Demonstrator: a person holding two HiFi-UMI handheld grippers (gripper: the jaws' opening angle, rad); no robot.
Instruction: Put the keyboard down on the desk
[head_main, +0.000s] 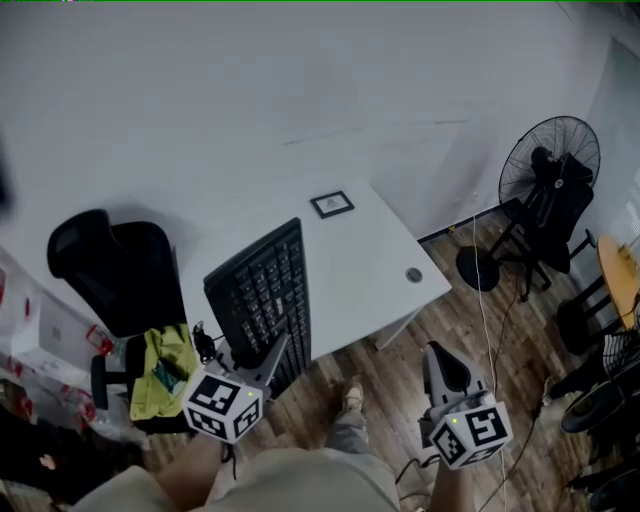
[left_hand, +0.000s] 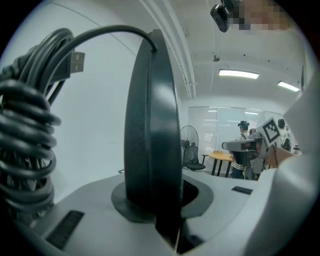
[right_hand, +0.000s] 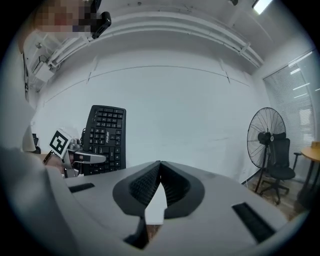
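A black keyboard (head_main: 262, 290) is held tilted, keys facing up, over the left front part of the white desk (head_main: 360, 275). My left gripper (head_main: 275, 357) is shut on its near edge. In the left gripper view the keyboard (left_hand: 152, 130) stands edge-on between the jaws, with its coiled cable (left_hand: 30, 130) and USB plug (left_hand: 75, 62) hanging at the left. My right gripper (head_main: 440, 362) hovers over the wooden floor right of the desk, shut and holding nothing. The right gripper view shows that gripper (right_hand: 160, 175) with its jaws touching and the keyboard (right_hand: 106, 135) far to the left.
A small framed picture (head_main: 332, 204) and a round grommet (head_main: 414, 274) lie on the desk. A black office chair (head_main: 115, 270) and a yellow-green cloth (head_main: 165, 370) are left of it. A standing fan (head_main: 545, 190) and a white cord (head_main: 485, 300) are on the right.
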